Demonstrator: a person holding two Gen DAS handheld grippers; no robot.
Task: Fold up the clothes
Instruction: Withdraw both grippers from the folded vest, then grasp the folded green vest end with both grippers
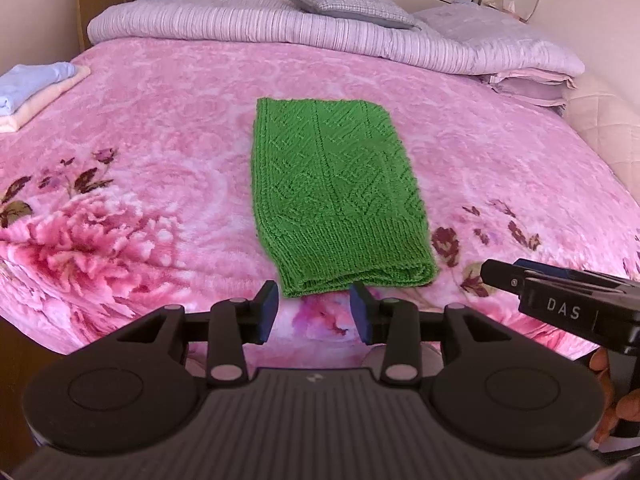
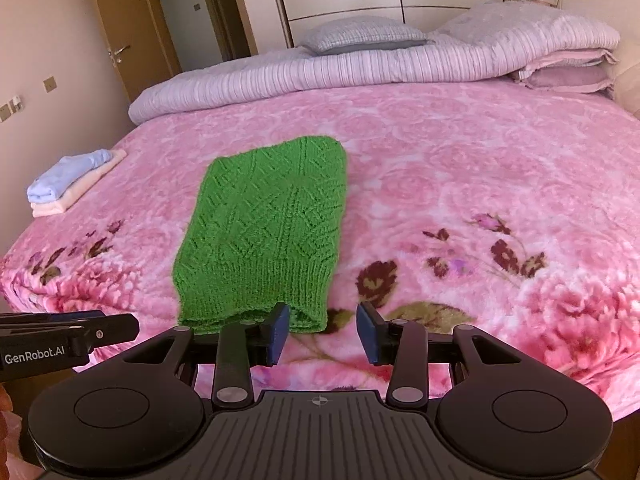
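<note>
Since the green knit (image 1: pixel 336 196) already lies as a narrow layered strip on the bed (image 1: pixel 160 128), both the left gripper (image 1: pixel 314 312) and the right gripper (image 2: pixel 322 334) hang at its near hem, jaws spread and holding nothing.

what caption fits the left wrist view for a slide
Open left tool hovers at the near end of a folded green knit on a pink floral blanket.

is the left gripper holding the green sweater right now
No. The left gripper hangs with its jaws open and empty just short of the near edge of the green sweater, which lies folded on the pink blanket.
</note>
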